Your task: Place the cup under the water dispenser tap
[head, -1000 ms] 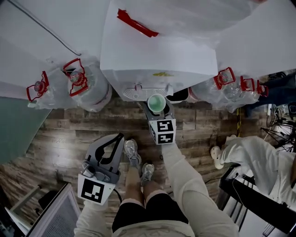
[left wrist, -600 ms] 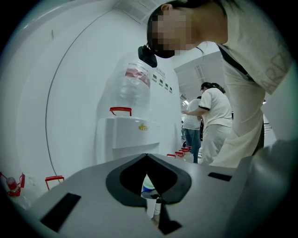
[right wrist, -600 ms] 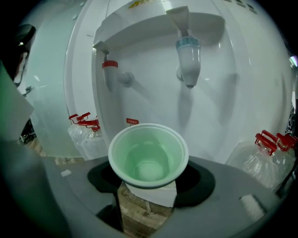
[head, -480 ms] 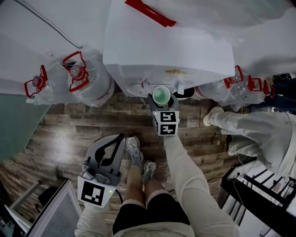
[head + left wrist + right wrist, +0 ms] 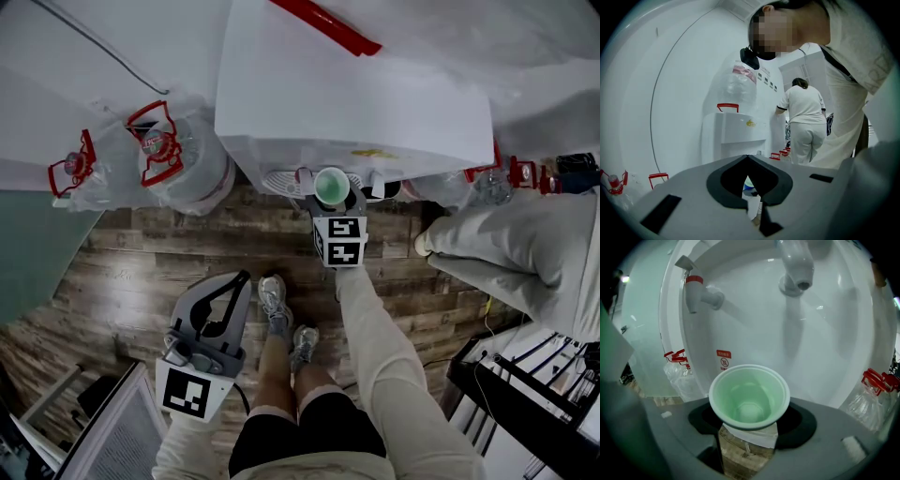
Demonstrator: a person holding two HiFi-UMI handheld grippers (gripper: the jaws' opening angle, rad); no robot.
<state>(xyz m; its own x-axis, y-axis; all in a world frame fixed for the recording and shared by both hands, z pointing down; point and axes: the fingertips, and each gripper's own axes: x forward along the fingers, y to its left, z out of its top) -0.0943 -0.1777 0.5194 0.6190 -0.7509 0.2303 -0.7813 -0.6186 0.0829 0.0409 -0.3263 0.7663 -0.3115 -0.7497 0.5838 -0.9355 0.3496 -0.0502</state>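
Note:
A pale green cup [image 5: 331, 187] stands upright in my right gripper [image 5: 330, 201], which is shut on its lower body. The cup [image 5: 750, 397] is empty and hangs in front of the white water dispenser's [image 5: 356, 103] recess. It is below and between a red-capped tap [image 5: 699, 290] on the left and a white tap [image 5: 797, 273] on the right. My left gripper [image 5: 241, 279] is low over the wooden floor, left of the dispenser. In the left gripper view the left gripper [image 5: 748, 158] is shut, its tips touching, with nothing held.
Large water bottles with red handles [image 5: 178, 164] lie left of the dispenser, more [image 5: 520, 173] on its right. A person in white [image 5: 525, 253] stands close at the right. My own shoes [image 5: 272, 302] are below the dispenser's drip grille [image 5: 281, 180]. A black rack [image 5: 525, 394] is lower right.
My right gripper has carried the cup further in toward the dispenser's taps and lower. The person in white has stepped closer from the right. The left gripper has hardly moved.

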